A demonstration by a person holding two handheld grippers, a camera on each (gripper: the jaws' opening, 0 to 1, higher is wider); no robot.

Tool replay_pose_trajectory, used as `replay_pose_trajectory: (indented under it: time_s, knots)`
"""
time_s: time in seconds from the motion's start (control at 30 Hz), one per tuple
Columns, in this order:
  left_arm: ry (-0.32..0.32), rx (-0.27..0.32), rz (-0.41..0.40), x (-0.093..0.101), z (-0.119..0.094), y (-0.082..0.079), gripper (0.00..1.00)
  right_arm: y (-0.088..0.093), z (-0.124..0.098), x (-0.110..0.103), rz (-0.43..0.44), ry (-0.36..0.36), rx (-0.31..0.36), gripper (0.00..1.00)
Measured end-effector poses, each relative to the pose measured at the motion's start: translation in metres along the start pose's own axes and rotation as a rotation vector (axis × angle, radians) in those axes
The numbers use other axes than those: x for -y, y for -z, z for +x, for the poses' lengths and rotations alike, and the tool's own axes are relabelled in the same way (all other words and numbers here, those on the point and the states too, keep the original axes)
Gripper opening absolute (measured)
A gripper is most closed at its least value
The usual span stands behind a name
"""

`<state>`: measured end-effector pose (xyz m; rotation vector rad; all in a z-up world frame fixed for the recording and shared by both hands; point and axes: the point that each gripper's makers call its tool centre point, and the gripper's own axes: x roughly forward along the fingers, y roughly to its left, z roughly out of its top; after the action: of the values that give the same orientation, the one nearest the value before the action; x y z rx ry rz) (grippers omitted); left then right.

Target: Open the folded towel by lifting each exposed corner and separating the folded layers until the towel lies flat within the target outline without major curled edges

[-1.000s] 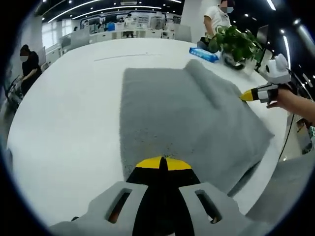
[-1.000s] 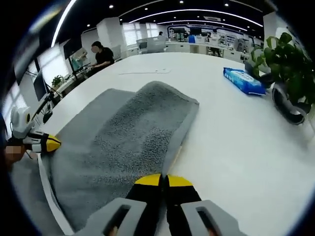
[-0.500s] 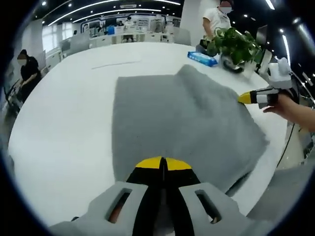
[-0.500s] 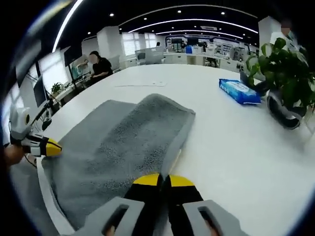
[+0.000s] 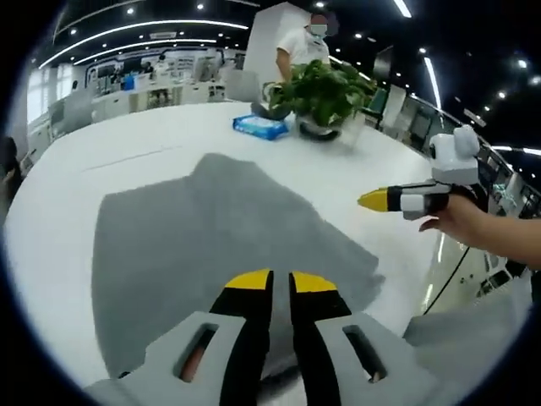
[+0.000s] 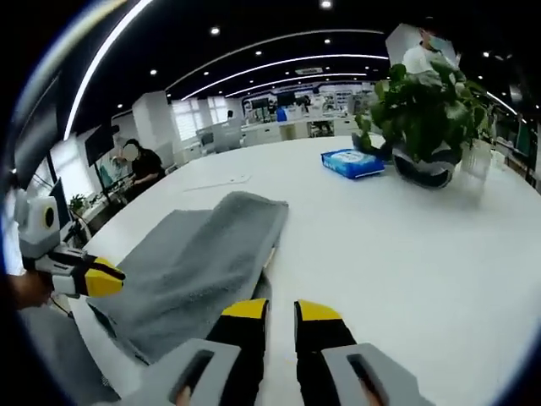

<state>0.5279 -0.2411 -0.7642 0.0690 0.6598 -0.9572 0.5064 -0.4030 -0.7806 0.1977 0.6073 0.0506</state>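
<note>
Lying across the middle of the left gripper view, the grey towel [image 5: 220,245] rests on the white table [image 5: 76,178] with one layer still doubled over along its upper right. The left gripper [image 5: 281,283] hovers at bottom centre, jaws slightly apart and empty; the right gripper [image 6: 281,313] likewise stands a little open, holding nothing, the towel at centre left of its view. To do this well, pinch only the top layer at its corner and draw it outward low.
</note>
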Motion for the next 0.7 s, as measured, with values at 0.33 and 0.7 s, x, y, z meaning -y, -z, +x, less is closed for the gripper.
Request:
replay_pose_trajectory:
  time_s: [0.33,0.7]
  knots:
    - [0.210,-0.004,0.155,0.070,0.020,0.009,0.18,0.028,-0.032,0.008,0.044,0.059,0.003,0.09]
    - [0.271,-0.085,0.328,0.095,0.047,0.042,0.25,0.030,-0.056,0.014,0.118,0.087,0.061,0.12]
